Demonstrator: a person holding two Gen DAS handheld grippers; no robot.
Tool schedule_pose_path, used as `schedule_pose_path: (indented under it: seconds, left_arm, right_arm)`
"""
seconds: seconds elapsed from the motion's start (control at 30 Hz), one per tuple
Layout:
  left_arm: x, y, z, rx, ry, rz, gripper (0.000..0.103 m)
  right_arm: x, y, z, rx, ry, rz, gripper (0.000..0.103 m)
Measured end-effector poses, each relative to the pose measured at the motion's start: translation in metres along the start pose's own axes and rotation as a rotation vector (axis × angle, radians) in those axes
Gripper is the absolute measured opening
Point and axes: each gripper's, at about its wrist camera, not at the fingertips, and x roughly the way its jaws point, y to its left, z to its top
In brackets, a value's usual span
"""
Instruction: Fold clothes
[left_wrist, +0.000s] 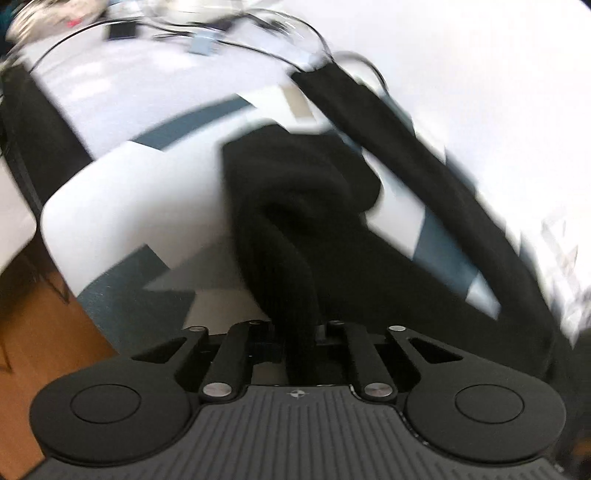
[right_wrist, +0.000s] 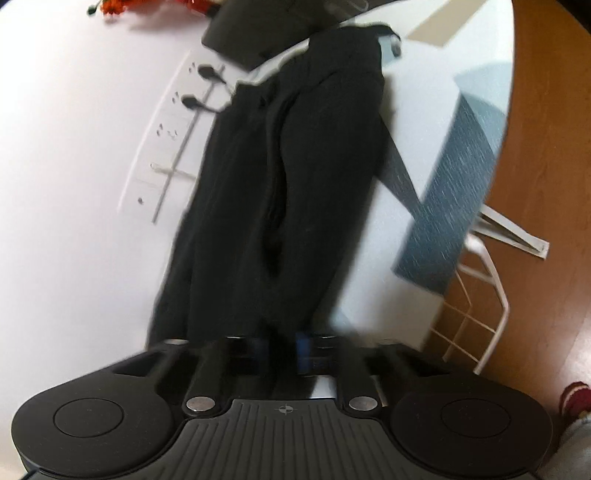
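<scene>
Black garment (left_wrist: 295, 206) hangs pinched in both the left gripper (left_wrist: 299, 332) and right gripper (right_wrist: 284, 350), above a white-and-grey-patterned table (left_wrist: 129, 184); wooden floor (right_wrist: 535, 184) lies beyond.

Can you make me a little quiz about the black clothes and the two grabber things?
1. True or false: the left gripper has its jaws shut on the black garment.
2. What colour are the patches on the white table cover? A) red B) grey-blue C) yellow
3. Fill in: the floor beside the table looks like ____.

Key: 1 true. 2 B. 3 wood. The right gripper also grips the garment, with cloth running between its jaws.
</scene>
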Motion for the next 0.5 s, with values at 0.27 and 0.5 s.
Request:
schedule_pose_path:
  seconds: [0.27,0.5]
  left_arm:
    - [0.004,-0.003,-0.006,0.04,0.041,-0.01,0.015]
    - [0.01,0.011,-0.007,-0.019,0.01,-0.081,0.017]
  right_arm:
    - [-0.028,0.016,0.021,-0.03,-0.046,0.108,0.016]
    - [0.004,-0.01,0.006,0.034,0.058,0.006,0.029]
